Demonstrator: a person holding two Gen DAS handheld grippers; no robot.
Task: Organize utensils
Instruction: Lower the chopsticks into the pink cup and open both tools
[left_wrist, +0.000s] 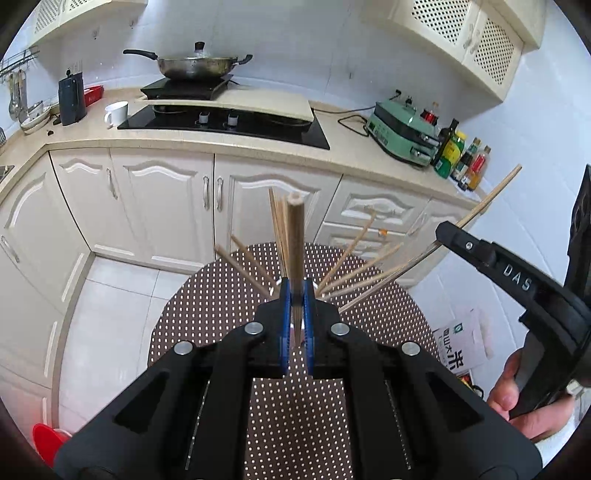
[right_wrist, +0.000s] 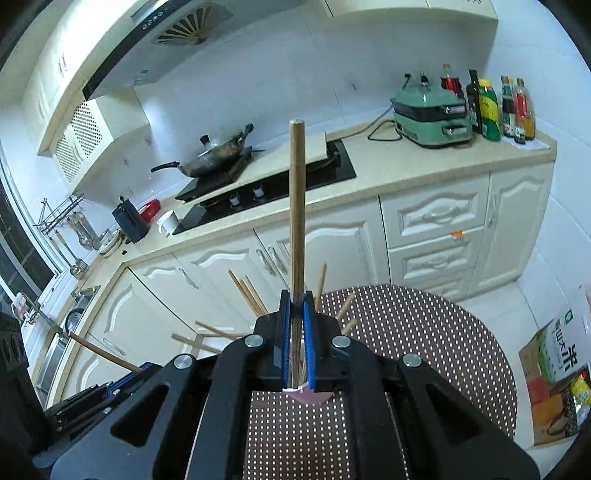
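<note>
In the left wrist view my left gripper (left_wrist: 296, 291) is shut on one wooden chopstick (left_wrist: 295, 236) that points up and away. Behind it several more chopsticks (left_wrist: 351, 254) fan out. At the right, my right gripper (left_wrist: 445, 233), held by a hand (left_wrist: 517, 402), is shut on another chopstick (left_wrist: 491, 195). In the right wrist view my right gripper (right_wrist: 296, 301) clamps that chopstick (right_wrist: 296, 206) upright over a pink cup (right_wrist: 314, 397) holding other chopsticks (right_wrist: 251, 295). My left gripper (right_wrist: 142, 369) shows at the lower left with its chopstick (right_wrist: 99, 350).
The cup stands on a round table with a brown dotted cloth (right_wrist: 424, 332). Beyond it runs a kitchen counter (left_wrist: 354, 151) with a hob (left_wrist: 229, 123), a wok (left_wrist: 192, 64), a green appliance (left_wrist: 399, 129) and bottles (left_wrist: 461, 158). A rice bag (right_wrist: 565, 350) sits on the floor.
</note>
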